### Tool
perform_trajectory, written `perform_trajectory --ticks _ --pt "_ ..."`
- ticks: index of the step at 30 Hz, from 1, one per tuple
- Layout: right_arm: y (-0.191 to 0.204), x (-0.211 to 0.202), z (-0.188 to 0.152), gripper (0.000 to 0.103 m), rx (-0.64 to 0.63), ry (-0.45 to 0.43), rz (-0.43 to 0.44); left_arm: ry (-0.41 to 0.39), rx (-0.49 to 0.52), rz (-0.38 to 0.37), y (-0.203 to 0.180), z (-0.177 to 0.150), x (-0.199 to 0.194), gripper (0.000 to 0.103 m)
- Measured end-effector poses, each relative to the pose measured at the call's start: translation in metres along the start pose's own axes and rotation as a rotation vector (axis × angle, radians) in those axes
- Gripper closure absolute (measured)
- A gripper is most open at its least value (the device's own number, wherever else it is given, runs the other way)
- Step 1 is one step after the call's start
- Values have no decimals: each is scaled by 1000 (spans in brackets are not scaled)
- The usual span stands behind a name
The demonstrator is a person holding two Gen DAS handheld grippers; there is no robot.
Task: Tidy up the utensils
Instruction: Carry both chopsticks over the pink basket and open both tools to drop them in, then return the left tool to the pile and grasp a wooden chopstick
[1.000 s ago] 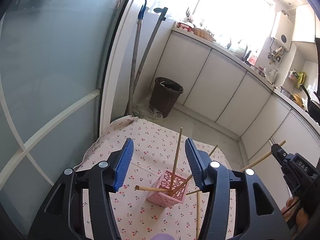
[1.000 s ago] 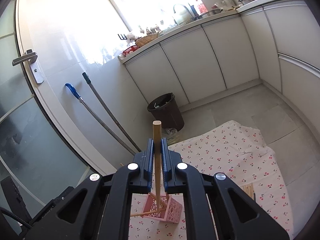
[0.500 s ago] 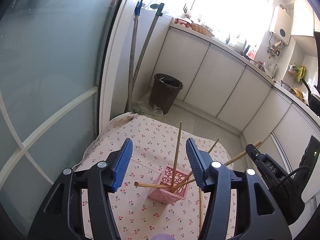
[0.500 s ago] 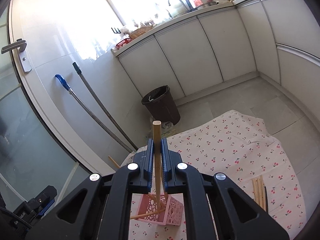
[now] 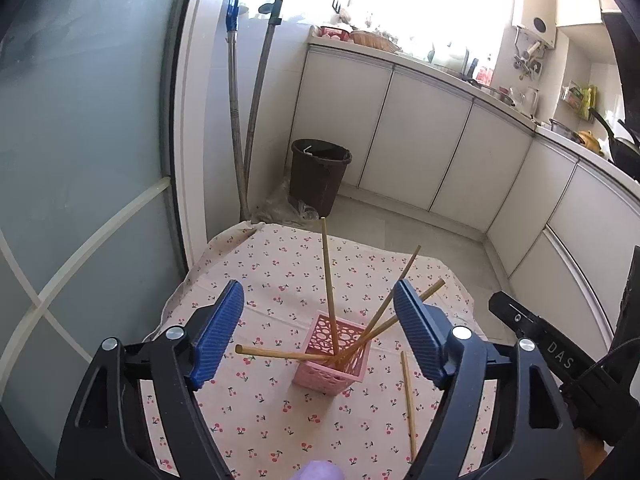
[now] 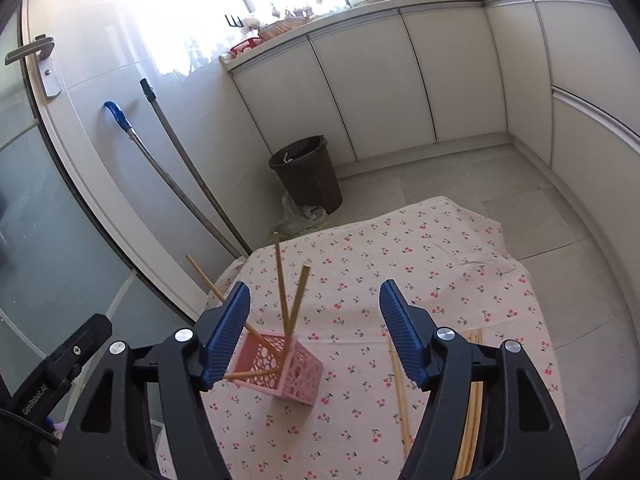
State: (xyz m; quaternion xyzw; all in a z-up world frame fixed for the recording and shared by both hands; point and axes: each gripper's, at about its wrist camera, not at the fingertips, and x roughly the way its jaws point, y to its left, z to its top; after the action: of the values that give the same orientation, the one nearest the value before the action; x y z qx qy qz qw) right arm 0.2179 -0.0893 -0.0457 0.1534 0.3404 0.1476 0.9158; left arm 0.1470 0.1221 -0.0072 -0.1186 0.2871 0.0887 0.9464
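A pink perforated basket (image 5: 331,354) stands on a cherry-print cloth (image 5: 280,272) and holds several wooden chopsticks (image 5: 329,280) leaning outward. It also shows in the right wrist view (image 6: 280,368). My left gripper (image 5: 318,334) is open and empty, above and just in front of the basket. My right gripper (image 6: 314,332) is open and empty, above the cloth just right of the basket. A loose chopstick (image 5: 408,396) lies on the cloth right of the basket. More loose chopsticks (image 6: 474,396) lie at the cloth's right side, partly hidden by my right finger.
A dark bin (image 6: 306,176) stands on the floor beyond the cloth. Two mop handles (image 6: 180,184) lean on the wall by a glass door (image 5: 80,140). White kitchen cabinets (image 6: 400,92) line the back and right.
My right gripper opened and let go of the chopstick it held; that chopstick now stands in the basket. The left gripper stayed open and moved slightly closer to the basket.
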Motion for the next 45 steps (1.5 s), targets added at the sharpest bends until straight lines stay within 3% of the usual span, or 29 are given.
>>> perform_trajectory --ticks 4,10,13,19,24,32,38,41,45 --pt "-18 -11 -12 34 -41 36 -56 33 58 6 -17 -10 8 16" --pt "-47 -38 -25 23 -83 41 -170 116 155 -5 -50 -31 26 8" --pt "-70 -49 -28 14 -65 68 -226 192 208 -25 -68 -44 42 7" --pt "-126 -54 -27 12 -3 176 -315 364 311 -28 -105 -84 89 7" --pt "-163 -59 -22 12 178 217 -259 470 364 1 -128 -113 123 7" --pt "-186 -70 -19 12 318 214 -192 588 293 -7 -138 -128 168 7" --pt "-194 -68 -18 12 359 231 -166 589 384 68 -155 -142 200 7" --pt "-197 -65 -19 12 371 254 -156 597 368 100 -150 -143 216 7" --pt "-202 -59 -23 12 397 286 -150 623 304 49 -142 -143 235 8"
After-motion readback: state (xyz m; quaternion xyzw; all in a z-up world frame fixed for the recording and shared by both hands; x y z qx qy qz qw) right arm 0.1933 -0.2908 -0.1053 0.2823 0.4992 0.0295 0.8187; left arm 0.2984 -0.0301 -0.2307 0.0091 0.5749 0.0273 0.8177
